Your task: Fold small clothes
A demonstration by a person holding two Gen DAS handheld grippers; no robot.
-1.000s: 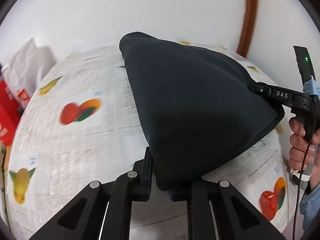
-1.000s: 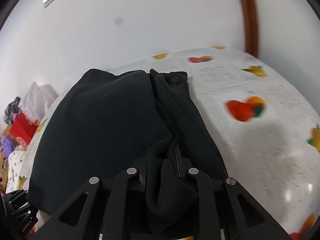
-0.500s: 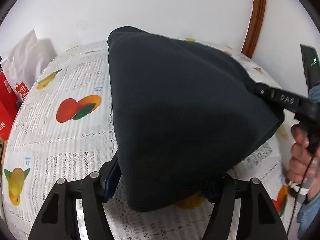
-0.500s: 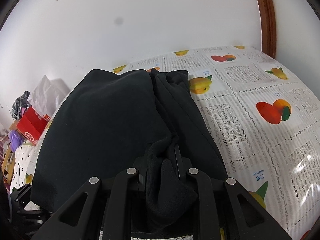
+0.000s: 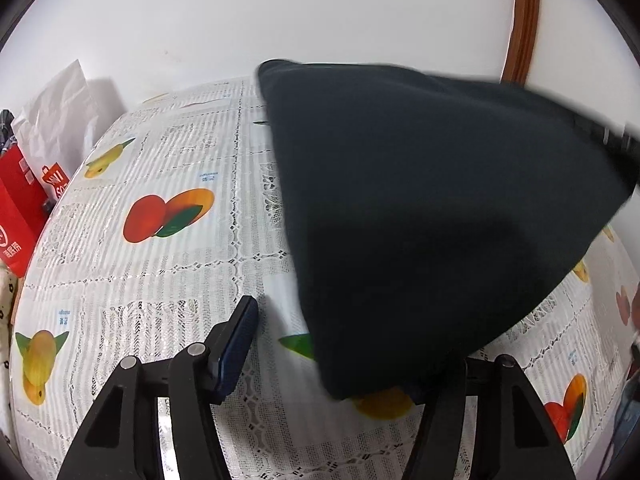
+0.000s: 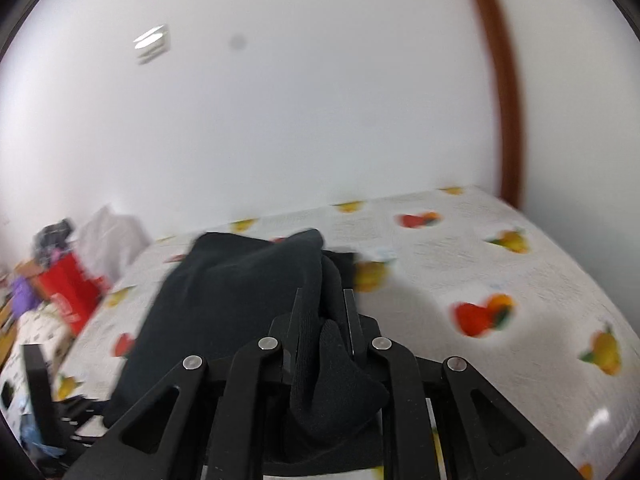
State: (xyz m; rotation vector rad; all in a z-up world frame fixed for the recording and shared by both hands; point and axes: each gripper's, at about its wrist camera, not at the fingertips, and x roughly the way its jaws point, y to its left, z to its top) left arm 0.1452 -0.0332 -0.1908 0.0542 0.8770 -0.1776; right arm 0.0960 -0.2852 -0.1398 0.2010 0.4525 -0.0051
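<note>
Matt dark knit cloth garment (image 5: 420,208) lies over a glossy lace-patterned plastic tablecloth (image 5: 160,280), beside matt black plastic tongs (image 5: 328,364).

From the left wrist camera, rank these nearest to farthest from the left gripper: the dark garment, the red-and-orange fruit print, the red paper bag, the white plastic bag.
1. Dark garment, its corner between the left gripper jaws.
2. Red-and-orange fruit print, mid-table, left of the garment.
3. Red paper bag, off the table's left edge.
4. White plastic bag, behind it against the wall.
</note>
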